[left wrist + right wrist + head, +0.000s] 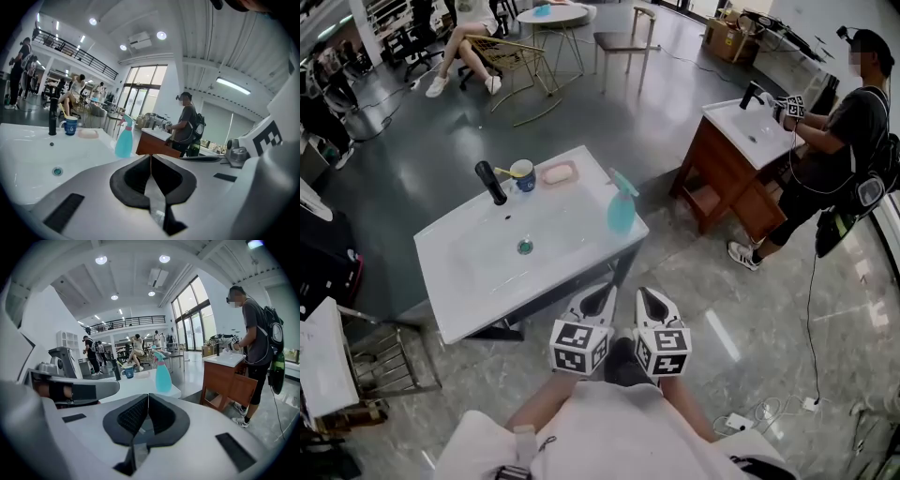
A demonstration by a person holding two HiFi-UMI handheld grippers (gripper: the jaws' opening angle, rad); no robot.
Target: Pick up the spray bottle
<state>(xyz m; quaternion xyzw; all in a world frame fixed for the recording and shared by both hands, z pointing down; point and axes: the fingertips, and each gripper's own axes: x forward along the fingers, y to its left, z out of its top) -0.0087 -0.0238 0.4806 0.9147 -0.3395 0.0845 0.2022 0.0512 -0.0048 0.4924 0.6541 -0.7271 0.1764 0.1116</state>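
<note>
A turquoise spray bottle [621, 205] stands upright at the right corner of the white sink top [459, 281]; the same bottle [124, 139] appears in the left gripper view and, as the spray bottle [162, 372], in the right gripper view. My left gripper [598, 298] and right gripper [651, 302] are held side by side short of the sink's near edge, both shut and empty. The left gripper [150, 156] has its pads together. The right gripper [148, 397] points toward the bottle, which stands well ahead of it.
On the sink top stand a black faucet [490, 182], a blue mug [523, 174] and a pink soap dish [558, 173]; a drain [525, 247] sits in the basin. A person [834, 141] works at a second wooden vanity [733, 173] to the right. Chairs and a seated person are at the back.
</note>
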